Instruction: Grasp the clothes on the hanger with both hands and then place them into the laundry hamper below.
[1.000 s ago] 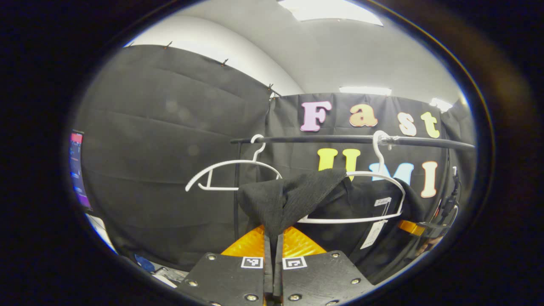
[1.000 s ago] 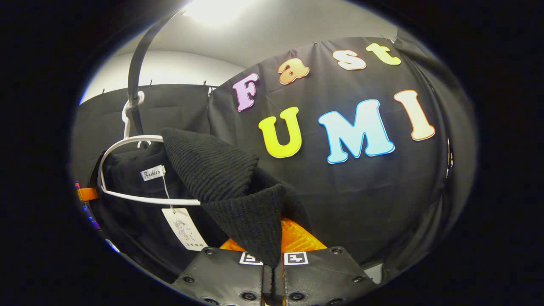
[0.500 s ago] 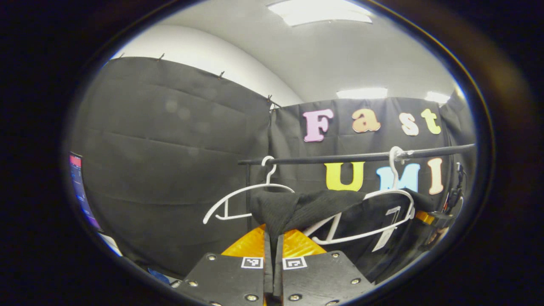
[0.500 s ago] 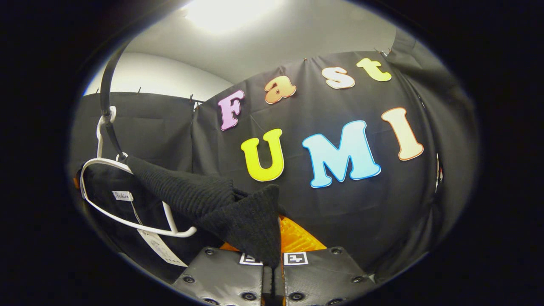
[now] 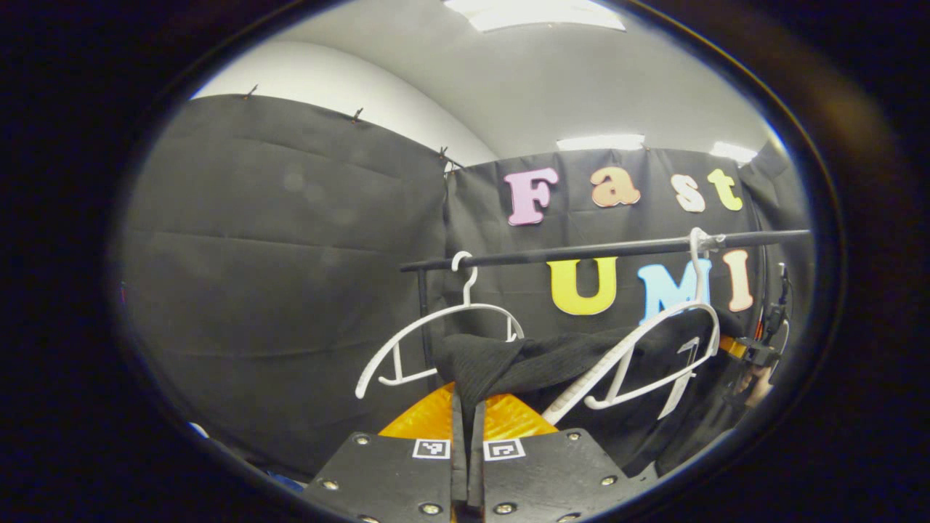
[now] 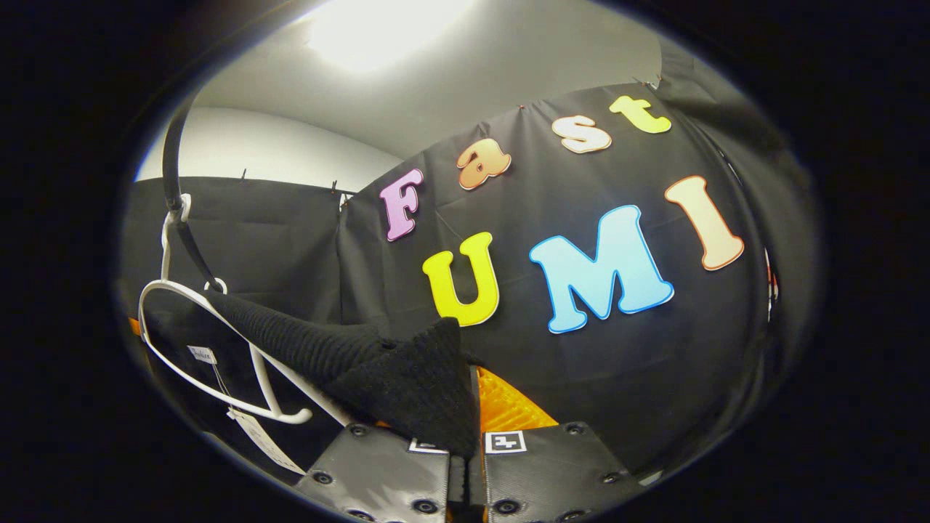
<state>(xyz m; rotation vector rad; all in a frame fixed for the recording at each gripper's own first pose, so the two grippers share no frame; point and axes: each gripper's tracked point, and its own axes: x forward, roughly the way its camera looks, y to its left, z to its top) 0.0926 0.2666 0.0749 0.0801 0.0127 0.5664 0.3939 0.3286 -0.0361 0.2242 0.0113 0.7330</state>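
— Two hangers on the rail (image 5: 581,252); how much of the black garment (image 5: 508,363) can you make out?
— Part of it. In the left gripper view a fold runs down into the left gripper (image 5: 467,418), whose fingers are pressed together on the cloth. The rest drapes behind the tilted white hanger (image 5: 639,352), and its lower edge is cut off.
— And the other side?
— In the right gripper view the right gripper (image 6: 465,443) is likewise closed on a knit corner of the garment (image 6: 407,374); the cloth covers its fingertips. A tag (image 6: 251,432) hangs below, too small to read.
— Room around?
— The empty hanger (image 5: 436,338) hangs just left of the garment; the booth wall (image 5: 276,276) stands behind.
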